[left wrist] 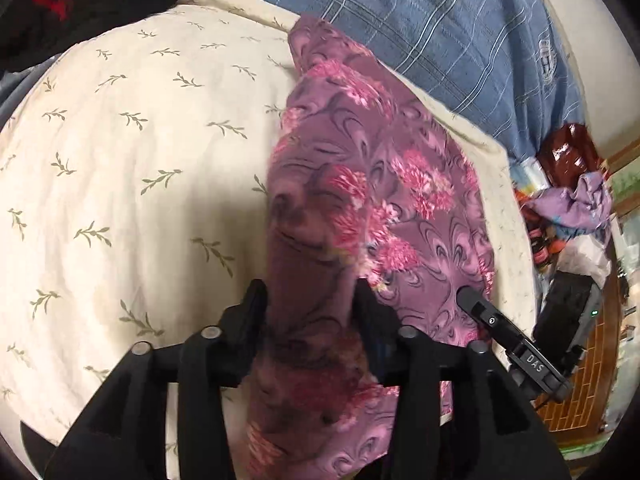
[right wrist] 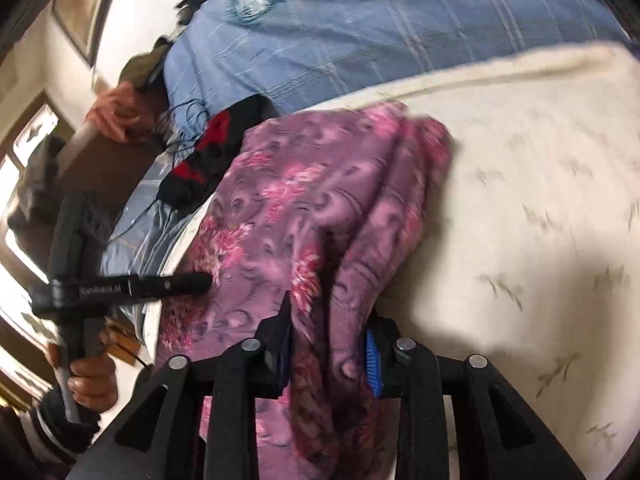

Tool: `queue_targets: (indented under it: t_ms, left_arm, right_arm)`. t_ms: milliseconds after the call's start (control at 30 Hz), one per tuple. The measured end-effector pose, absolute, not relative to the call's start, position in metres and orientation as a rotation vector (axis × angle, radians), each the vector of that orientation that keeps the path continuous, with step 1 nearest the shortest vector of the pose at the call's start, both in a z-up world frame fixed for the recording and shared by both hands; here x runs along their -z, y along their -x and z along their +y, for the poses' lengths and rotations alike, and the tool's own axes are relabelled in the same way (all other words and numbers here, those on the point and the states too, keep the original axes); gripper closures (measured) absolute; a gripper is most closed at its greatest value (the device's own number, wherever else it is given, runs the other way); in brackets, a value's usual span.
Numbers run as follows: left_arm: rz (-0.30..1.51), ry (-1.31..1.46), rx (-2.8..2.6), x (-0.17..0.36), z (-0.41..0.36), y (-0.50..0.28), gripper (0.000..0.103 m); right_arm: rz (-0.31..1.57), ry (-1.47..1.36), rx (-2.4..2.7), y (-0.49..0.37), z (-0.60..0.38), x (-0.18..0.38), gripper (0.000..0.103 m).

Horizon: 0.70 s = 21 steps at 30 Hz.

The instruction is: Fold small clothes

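A purple garment with pink flowers [left wrist: 372, 200] lies on a cream bedspread with a leaf print [left wrist: 132, 152]. My left gripper [left wrist: 310, 300] is shut on a bunched edge of the garment, which runs between its fingers. My right gripper [right wrist: 330, 320] is shut on another bunched fold of the same garment [right wrist: 304, 200]. The right gripper's fingertip [left wrist: 470, 300] also shows in the left wrist view, touching the cloth. The left gripper's fingertip [right wrist: 196, 280] shows in the right wrist view, at the garment's left edge.
A blue plaid cloth [left wrist: 432, 28] lies at the back of the bed. A black and red garment [right wrist: 208, 152] lies at the bed's edge. Clutter and bags [left wrist: 568, 208] stand beside the bed on the right. The cream bedspread [right wrist: 540, 200] spreads to the right.
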State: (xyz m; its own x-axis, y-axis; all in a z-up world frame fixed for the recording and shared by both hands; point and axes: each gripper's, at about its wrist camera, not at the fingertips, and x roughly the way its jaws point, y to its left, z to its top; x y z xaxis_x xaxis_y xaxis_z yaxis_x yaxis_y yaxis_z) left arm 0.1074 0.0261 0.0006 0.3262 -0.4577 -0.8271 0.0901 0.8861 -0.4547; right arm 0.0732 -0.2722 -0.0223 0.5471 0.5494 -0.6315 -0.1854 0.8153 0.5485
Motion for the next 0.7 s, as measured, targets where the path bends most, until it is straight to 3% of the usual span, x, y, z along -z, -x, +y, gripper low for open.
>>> queue_targets:
  t_ms: [167, 367, 467, 567, 600, 633, 667, 700]
  left_arm:
    - [1.185, 0.321, 0.364, 0.001, 0.018, -0.111, 0.05]
    - [1.107, 0.296, 0.401, -0.027, 0.029, -0.116, 0.05]
    - [1.094, 0.27, 0.393, -0.037, 0.02, -0.144, 0.03]
    - [1.156, 0.235, 0.383, -0.027, 0.0, -0.183, 0.027]
    - [1.176, 0.235, 0.369, -0.023, -0.006, -0.194, 0.028]
    - [1.188, 0.248, 0.36, -0.022, -0.01, -0.204, 0.043]
    - [1.185, 0.28, 0.381, -0.025, -0.012, -0.21, 0.05]
    - [1.172, 0.299, 0.386, -0.027, -0.012, -0.213, 0.05]
  right_arm:
    - [0.902, -0.438, -0.436, -0.078, -0.274, 0.023, 0.063]
    - [0.881, -0.636, -0.434, -0.091, -0.297, 0.008, 0.055]
    - [0.877, -0.698, -0.404, -0.114, -0.304, 0.005, 0.041]
    - [0.909, -0.727, -0.37, -0.146, -0.301, 0.015, 0.041]
    - [0.928, -0.741, -0.368, -0.153, -0.299, 0.018, 0.047]
    - [0.947, -0.731, -0.366, -0.165, -0.294, 0.019, 0.059]
    - [0.94, -0.692, -0.372, -0.169, -0.289, 0.012, 0.083]
    - [0.911, -0.633, -0.392, -0.171, -0.282, 0.0, 0.083]
